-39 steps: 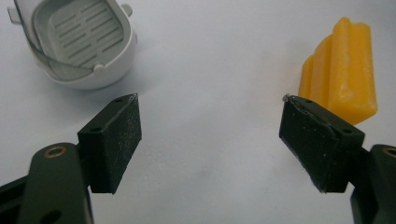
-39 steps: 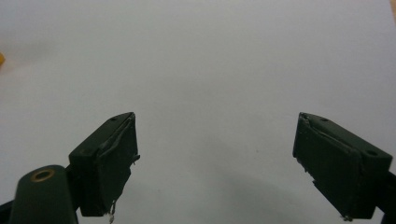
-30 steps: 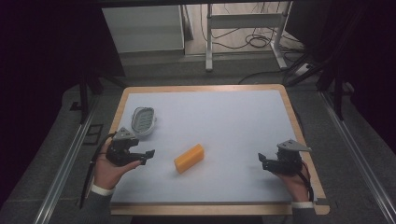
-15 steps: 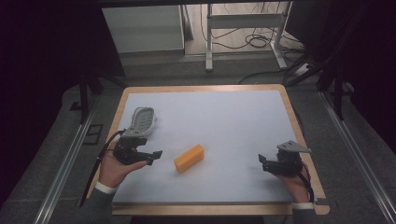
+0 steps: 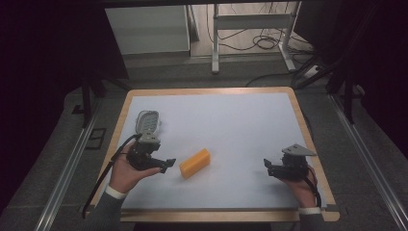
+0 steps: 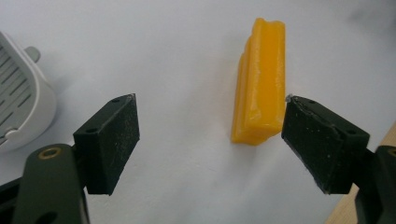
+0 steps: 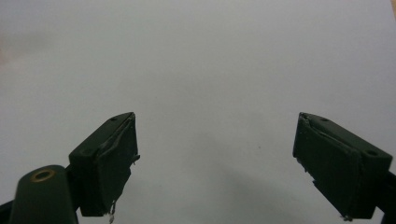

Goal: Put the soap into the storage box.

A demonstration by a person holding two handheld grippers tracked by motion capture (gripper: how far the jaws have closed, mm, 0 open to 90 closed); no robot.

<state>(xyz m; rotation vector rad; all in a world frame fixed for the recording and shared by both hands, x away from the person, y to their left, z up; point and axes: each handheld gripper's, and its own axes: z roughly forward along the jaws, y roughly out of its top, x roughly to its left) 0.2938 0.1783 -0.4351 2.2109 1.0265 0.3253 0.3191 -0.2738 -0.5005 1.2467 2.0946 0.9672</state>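
Observation:
An orange rectangular block (image 5: 195, 163) lies on the white tabletop, left of centre. My left gripper (image 5: 167, 165) sits just left of it with its jaws pointing at the block. In the left gripper view the block (image 6: 260, 79) stands lengthwise ahead, close to the right pad, and my left gripper (image 6: 208, 102) is open with nothing between its pads. My right gripper (image 5: 267, 167) rests low near the table's right front, jaws pointing left. In its own view my right gripper (image 7: 215, 119) is open over bare white surface.
A white slotted dish (image 5: 146, 121) sits behind the left hand near the table's left edge; its rim (image 6: 21, 112) shows at the left of the left gripper view. The wood-rimmed table (image 5: 308, 126) stands among metal rails, with dark floor and cables beyond.
My left gripper has moved right, closing the distance to the orange block. The right gripper and the block have stayed put.

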